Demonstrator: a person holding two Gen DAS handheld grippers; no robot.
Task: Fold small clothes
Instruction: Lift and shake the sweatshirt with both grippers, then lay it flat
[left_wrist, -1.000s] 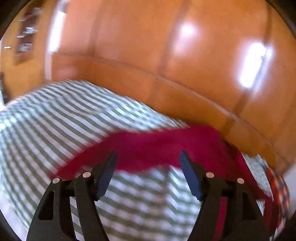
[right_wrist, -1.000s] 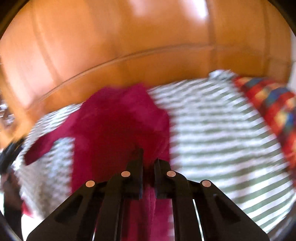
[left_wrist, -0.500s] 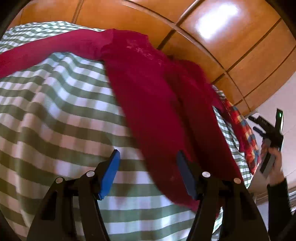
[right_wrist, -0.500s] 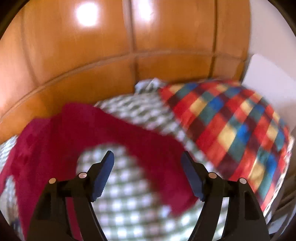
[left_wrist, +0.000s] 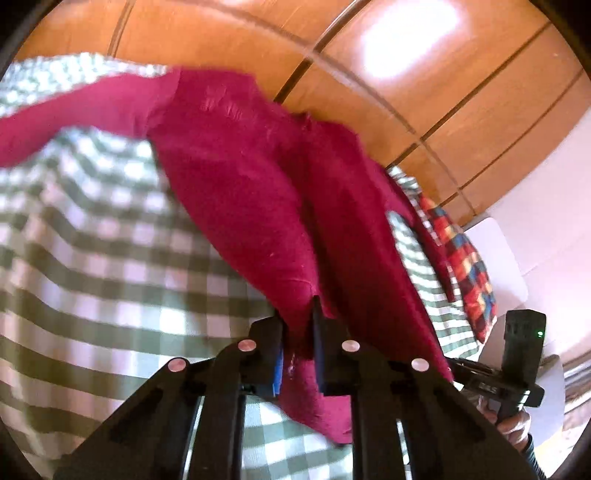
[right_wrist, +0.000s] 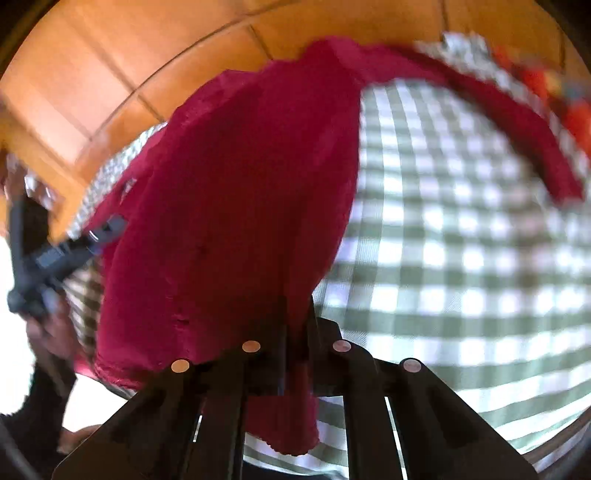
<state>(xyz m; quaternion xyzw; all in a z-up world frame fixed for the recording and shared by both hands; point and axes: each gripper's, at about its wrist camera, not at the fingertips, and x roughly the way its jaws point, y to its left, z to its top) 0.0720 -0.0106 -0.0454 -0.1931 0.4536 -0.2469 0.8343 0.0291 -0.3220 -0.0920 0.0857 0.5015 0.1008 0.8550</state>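
A crimson long-sleeved garment (left_wrist: 236, 177) lies spread on a green-and-white checked bedspread (left_wrist: 92, 258). One sleeve (left_wrist: 55, 122) stretches to the far left. My left gripper (left_wrist: 298, 314) is at the near hem, its jaws closing, and a fold of the red cloth is pinched between the pads. In the right wrist view the same garment (right_wrist: 221, 206) fills the middle, its other sleeve (right_wrist: 517, 122) arching to the right. My right gripper (right_wrist: 297, 306) is shut on the near hem, and cloth hangs down between its fingers.
Orange wooden panelling (left_wrist: 406, 92) rises behind the bed. A red, blue and yellow plaid pillow (left_wrist: 465, 258) lies at the bed's right end. A hand (left_wrist: 511, 424) holds the other gripper's handle (left_wrist: 517, 369) at the lower right. The checked bedspread (right_wrist: 461, 258) lies bare to the garment's right.
Both grippers stood open half a second ago and have now come down onto the garment's near hem and closed on it. The right had let go of the cloth in between.
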